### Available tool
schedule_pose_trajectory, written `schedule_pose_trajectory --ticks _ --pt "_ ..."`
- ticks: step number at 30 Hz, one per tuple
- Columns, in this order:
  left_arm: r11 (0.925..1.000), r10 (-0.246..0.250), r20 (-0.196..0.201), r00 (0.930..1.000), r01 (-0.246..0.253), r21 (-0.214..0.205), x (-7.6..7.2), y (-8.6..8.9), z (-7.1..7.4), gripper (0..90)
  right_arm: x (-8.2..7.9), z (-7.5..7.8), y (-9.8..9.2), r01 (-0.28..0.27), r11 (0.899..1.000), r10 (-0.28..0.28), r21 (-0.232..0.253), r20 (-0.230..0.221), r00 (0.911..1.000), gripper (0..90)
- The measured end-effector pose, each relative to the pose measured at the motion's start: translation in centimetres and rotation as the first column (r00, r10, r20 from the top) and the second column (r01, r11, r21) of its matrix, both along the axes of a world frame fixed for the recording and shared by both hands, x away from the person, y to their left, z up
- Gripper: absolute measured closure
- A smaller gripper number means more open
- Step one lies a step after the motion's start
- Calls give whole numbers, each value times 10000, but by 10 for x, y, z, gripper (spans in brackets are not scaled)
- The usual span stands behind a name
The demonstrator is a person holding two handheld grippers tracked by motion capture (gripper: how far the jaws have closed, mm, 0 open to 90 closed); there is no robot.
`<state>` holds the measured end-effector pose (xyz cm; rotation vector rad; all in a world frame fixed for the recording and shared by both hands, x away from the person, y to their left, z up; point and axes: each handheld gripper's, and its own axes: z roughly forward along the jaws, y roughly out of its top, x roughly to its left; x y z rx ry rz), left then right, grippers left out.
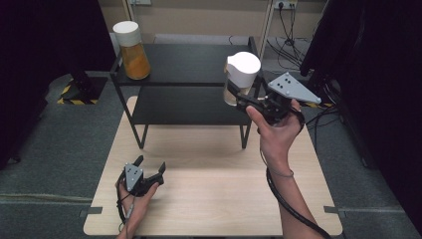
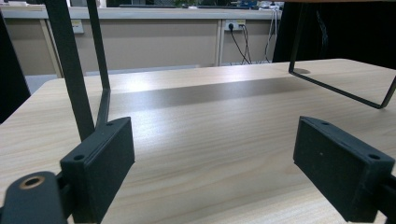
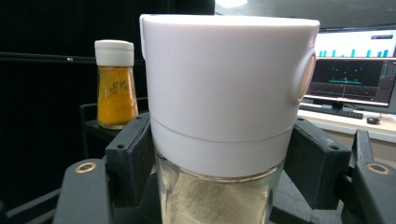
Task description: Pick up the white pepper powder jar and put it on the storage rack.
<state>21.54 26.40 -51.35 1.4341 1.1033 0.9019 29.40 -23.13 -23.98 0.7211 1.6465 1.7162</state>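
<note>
The right gripper (image 1: 238, 97) is holding a glass jar (image 1: 238, 79) with a white lid above the right end of the black shelf (image 1: 189, 64), and its two jaws are pressing on the jar from both sides just under the lid. In the right gripper view the pads (image 3: 133, 154) are sitting at the line where the white lid meets the glass, and pale powder is filling the lower part of the jar (image 3: 219, 196). A second jar (image 1: 133, 50) with orange powder is standing on the left end of the top board of the shelf.

I think the step in hand is carrying the pale jar to a place on the shelf. To do it well, the person should be keeping the jar upright, because the grip is high and the heavy part is hanging below. The bottom should be passing clearly over the edge of the board before it is going down. The jaws should be opening only when the jar is standing flat.

The left gripper (image 1: 149, 172) is resting on the wooden table (image 1: 209, 199) with its jaws wide and nothing between them.
</note>
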Motion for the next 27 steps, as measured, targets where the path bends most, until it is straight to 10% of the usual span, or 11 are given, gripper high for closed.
schedule_pose_trajectory --ticks 27 --pt "10000 -25 -4 10000 25 -37 1 1 0 119 28 27 23 736 9973 -736 -15 -21 9973 308"
